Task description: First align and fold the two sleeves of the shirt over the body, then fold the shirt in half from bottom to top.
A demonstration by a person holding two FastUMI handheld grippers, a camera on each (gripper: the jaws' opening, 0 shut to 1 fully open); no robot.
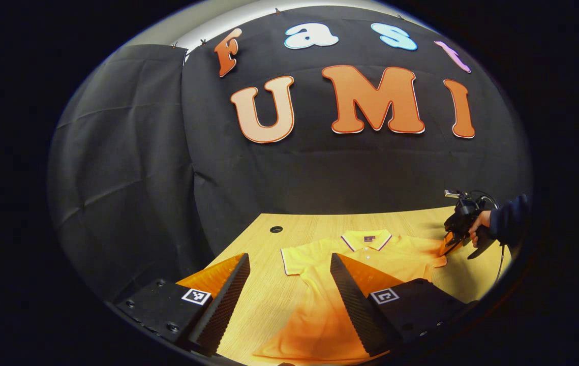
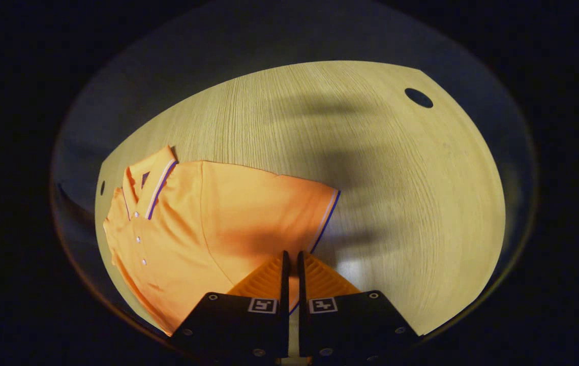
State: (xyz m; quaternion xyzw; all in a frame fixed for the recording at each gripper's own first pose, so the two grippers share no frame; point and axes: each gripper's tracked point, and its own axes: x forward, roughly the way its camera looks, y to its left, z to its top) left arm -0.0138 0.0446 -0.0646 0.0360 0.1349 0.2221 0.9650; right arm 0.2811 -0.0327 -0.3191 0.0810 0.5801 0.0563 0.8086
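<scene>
1. Left gripper view, nearest: the left hand-held gripper (image 1: pixel 289 290) is hanging above the shirt with its fingers (image 1: pixel 355 300) spread wide, nothing between them.
2. Below and beyond it, an orange short-sleeved polo shirt (image 1: pixel 320 305) with striped collar and cuff trim is lying flat, front side up, on a light wood-grain surface (image 1: pixel 264 300); its collar (image 1: pixel 368 239) is pointing toward the booth's black cloth wall.
3. Farther off, at the shirt's far sleeve, the right hand-held gripper (image 1: pixel 451 245) is being held by a person's hand (image 1: pixel 480 226) in a dark sleeve (image 1: pixel 510 218).
4. Right gripper view, nearest: the right hand-held gripper (image 2: pixel 292 267) is showing its fingers (image 2: pixel 269 279) closed to a narrow slit on the trimmed cuff of the shirt sleeve (image 2: pixel 289 213).
5. Beyond, the shirt body (image 2: pixel 177 244) is spreading leftward, the button placket and collar (image 2: pixel 152 178) at far left.
6. Farthest: a round dark hole (image 2: pixel 419 97) is sitting in the surface (image 2: pixel 396 203), well apart from the shirt.
</scene>
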